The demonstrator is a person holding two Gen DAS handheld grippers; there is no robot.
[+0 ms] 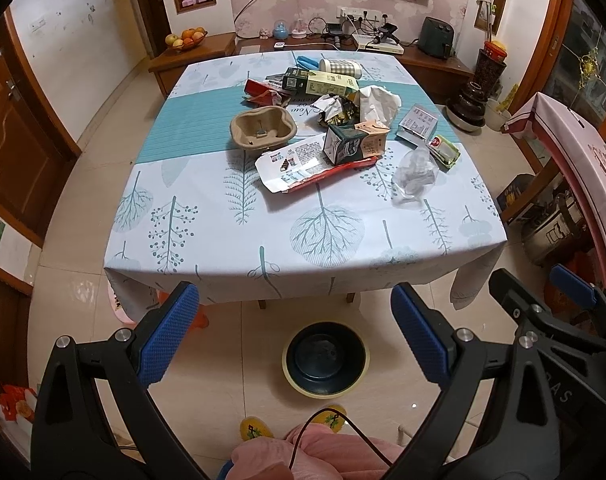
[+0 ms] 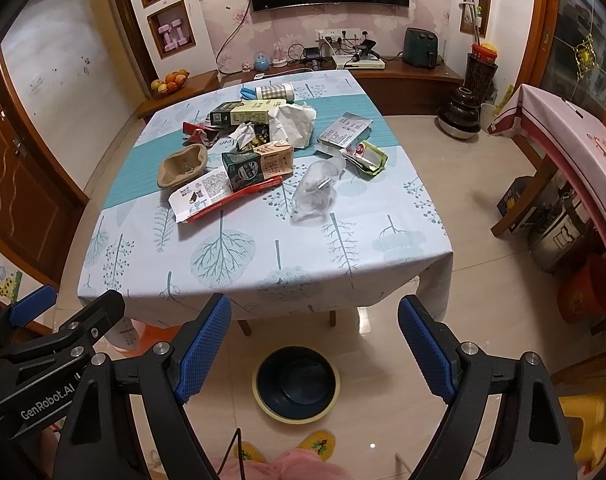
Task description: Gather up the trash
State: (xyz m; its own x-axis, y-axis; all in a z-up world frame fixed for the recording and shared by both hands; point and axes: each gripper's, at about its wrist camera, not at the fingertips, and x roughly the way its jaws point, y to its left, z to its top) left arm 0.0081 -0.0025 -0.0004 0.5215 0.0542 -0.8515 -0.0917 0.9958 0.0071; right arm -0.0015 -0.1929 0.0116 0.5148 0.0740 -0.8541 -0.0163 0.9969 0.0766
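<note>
Trash lies in a heap on the table [image 1: 223, 240] [image 2: 263, 272]: a brown pulp tray [image 1: 263, 127] [image 2: 183, 168], a green and orange carton [image 1: 353, 142] [image 2: 259, 164], a flat white and red wrapper [image 1: 299, 168] [image 2: 219, 194], crumpled paper [image 1: 377, 102] [image 2: 293, 120], a clear plastic cup [image 1: 417, 174] [image 2: 317, 192] on its side, and a green packet [image 1: 445, 152] [image 2: 369, 158]. A dark bin [image 1: 326, 358] [image 2: 296, 384] stands on the floor in front of the table. My left gripper [image 1: 295, 336] and right gripper [image 2: 315, 352] are open and empty, held above the bin, short of the table edge.
A checked cylinder [image 1: 340, 67] and a long box [image 1: 321, 82] lie at the table's far side. A low cabinet [image 1: 423, 56] with electronics runs along the back wall. A pink-covered table [image 2: 575, 152] and stored pots stand at the right. My slippers [image 2: 319, 444] show below.
</note>
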